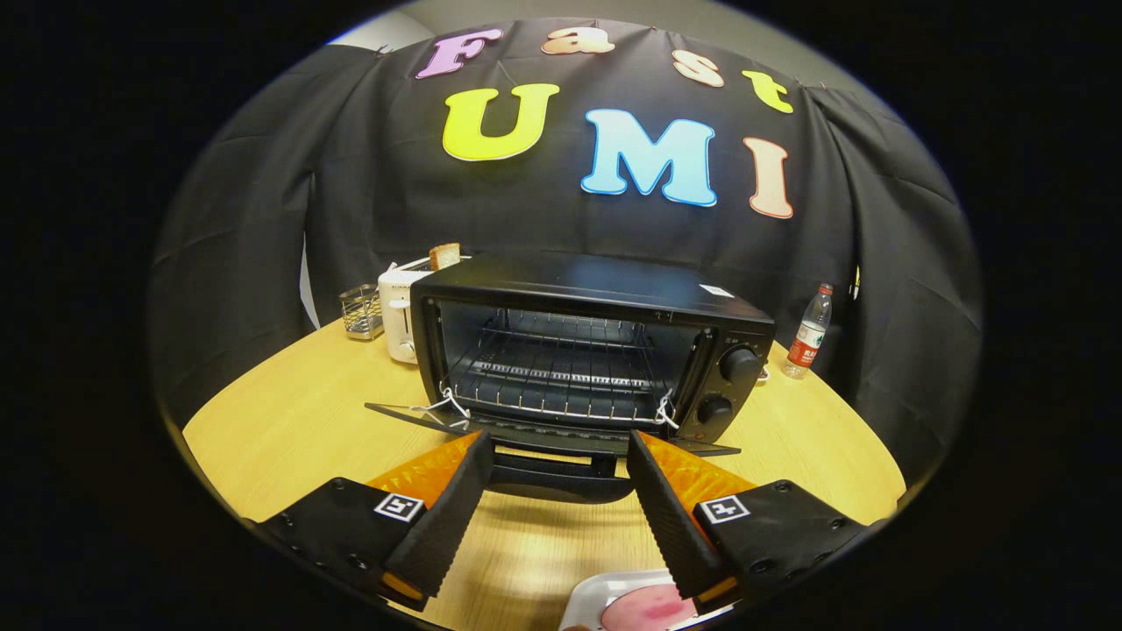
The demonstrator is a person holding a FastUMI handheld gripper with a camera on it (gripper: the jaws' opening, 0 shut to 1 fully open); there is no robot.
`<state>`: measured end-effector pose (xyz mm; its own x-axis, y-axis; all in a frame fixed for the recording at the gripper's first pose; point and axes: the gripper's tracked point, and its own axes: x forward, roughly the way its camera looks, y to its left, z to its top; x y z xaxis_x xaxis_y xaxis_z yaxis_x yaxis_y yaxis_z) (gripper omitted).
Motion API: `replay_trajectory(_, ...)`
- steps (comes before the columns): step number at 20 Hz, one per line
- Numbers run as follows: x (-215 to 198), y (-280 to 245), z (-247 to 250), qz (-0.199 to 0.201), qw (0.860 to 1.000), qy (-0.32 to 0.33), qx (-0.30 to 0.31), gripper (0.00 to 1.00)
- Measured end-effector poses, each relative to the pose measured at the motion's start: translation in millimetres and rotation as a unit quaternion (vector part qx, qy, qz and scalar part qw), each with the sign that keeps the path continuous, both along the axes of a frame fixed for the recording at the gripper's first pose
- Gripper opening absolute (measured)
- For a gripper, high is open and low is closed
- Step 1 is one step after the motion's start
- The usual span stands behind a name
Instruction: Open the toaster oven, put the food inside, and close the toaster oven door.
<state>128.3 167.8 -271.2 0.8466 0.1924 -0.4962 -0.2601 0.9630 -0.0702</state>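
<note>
I've got the tongs (557, 460) spread wide, fingers well apart and gripping nothing, with bare wood showing between them. Straight ahead sits the black toaster oven (589, 350) on the round light-wood counter (289, 429), and its door (552, 434) is dropped fully open, lying flat toward me. The door's dark curved handle (552, 480) sits right in the gap between my fingertips; whether either tip actually touches the door edge I can't tell from here. Inside the oven I see a wire rack (561, 372) with nothing resting on it, and white cords (443, 407) hang at both lower corners of the opening. Two black round knobs (727, 386) stack on the oven's right-hand panel. Now the food: a pink piece of food (644, 609) lies on a white tray (596, 596) on the counter, close in below my right finger, nearer to me than the fingertips and partly hidden by that finger, so it's still outside the oven. Behind the oven on its left stands a white pop-up toaster (399, 320) with a brown slice of bread (444, 256) sticking out of the top, and just beside that, further left, a small wire-mesh basket (361, 311). Off to the oven's right, apart from it, a clear plastic bottle with a red label (808, 333) stands upright near the counter's far edge.
</note>
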Motion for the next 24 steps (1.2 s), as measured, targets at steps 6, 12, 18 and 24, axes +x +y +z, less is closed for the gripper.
replay_trajectory(6, -21, -2, -27, 0.014, 0.999, 0.038, -0.025, 0.99)
replay_trajectory(12, -42, -8, -46, 0.016, 0.996, 0.091, -0.009, 0.98)
replay_trajectory(18, -68, -18, -17, 0.023, 0.993, 0.107, 0.046, 0.98)
replay_trajectory(24, -101, -65, 10, 0.009, 0.987, 0.138, 0.085, 0.97)
